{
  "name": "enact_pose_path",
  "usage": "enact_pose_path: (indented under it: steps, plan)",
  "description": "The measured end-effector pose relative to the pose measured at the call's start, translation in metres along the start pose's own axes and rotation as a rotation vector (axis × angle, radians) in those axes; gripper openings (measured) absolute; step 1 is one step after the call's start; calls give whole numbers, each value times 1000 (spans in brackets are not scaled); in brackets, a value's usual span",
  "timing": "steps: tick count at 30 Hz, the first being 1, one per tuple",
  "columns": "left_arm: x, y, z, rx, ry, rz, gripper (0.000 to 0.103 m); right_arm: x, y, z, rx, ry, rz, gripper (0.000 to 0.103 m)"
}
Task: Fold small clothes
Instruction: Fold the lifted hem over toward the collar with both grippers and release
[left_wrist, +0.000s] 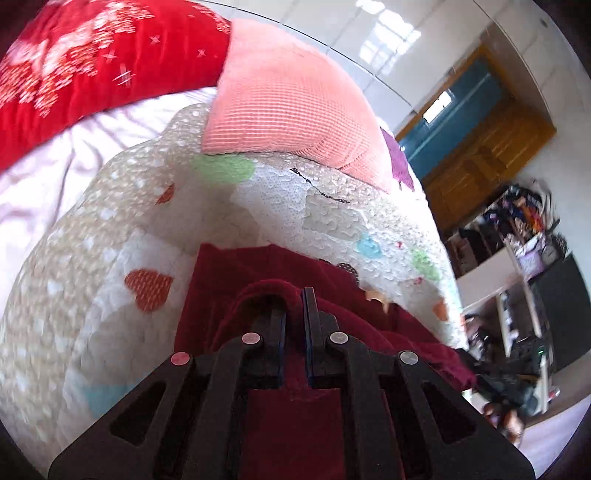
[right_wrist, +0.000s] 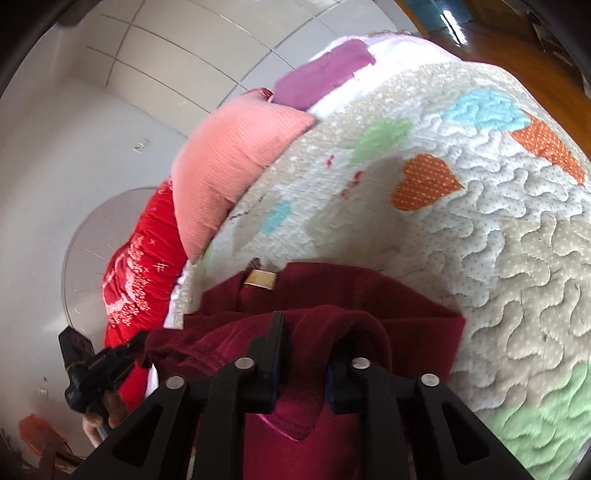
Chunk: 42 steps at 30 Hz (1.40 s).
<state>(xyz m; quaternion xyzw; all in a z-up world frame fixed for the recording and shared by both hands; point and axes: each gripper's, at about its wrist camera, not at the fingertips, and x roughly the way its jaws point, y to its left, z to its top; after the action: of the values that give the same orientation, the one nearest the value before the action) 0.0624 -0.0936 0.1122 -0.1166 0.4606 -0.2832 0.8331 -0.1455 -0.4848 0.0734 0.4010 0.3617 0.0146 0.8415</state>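
Note:
A dark red velvety garment (left_wrist: 236, 280) lies on a quilted bedspread with coloured hearts (left_wrist: 122, 221). My left gripper (left_wrist: 293, 301) is shut on a fold of the garment, which drapes over its left finger. In the right wrist view the same garment (right_wrist: 369, 295) shows a tan neck label (right_wrist: 260, 277). My right gripper (right_wrist: 306, 332) is shut on another fold of it, and cloth hides its right fingertip. The left gripper also shows at the left edge of the right wrist view (right_wrist: 92, 369).
A pink waffle pillow (left_wrist: 288, 99) and a red blanket (left_wrist: 74, 62) lie at the far end of the bed. A purple cloth (right_wrist: 325, 72) lies beside the pillow. Cluttered shelves (left_wrist: 517, 258) and a wooden door (left_wrist: 480, 147) stand beyond the bed's right edge.

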Motion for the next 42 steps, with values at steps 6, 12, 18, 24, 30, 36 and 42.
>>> enact_pose_path:
  steps: [6,12,18,24,30,36,42]
  plan:
    - [-1,2,5,44,46,-6,24,-54,3,5,-56,-160,-7,76]
    - [-22,-1,-1,70,-65,29,72,-52,8,-2,-150,-113,-83,76]
    - [14,6,-7,59,71,112,72,15,15,-4,-264,-25,-256,10]
    - [40,46,-16,-72,195,184,72,24,-14,8,-139,-26,-302,12]
    - [-3,58,-37,-46,136,155,72,-42,4,-41,-213,-20,-261,57]
    - [-35,51,-80,10,142,84,72,-64,24,-110,-294,33,-162,57]
    - [-27,46,-103,66,177,95,71,-44,35,-129,-366,53,-179,7]
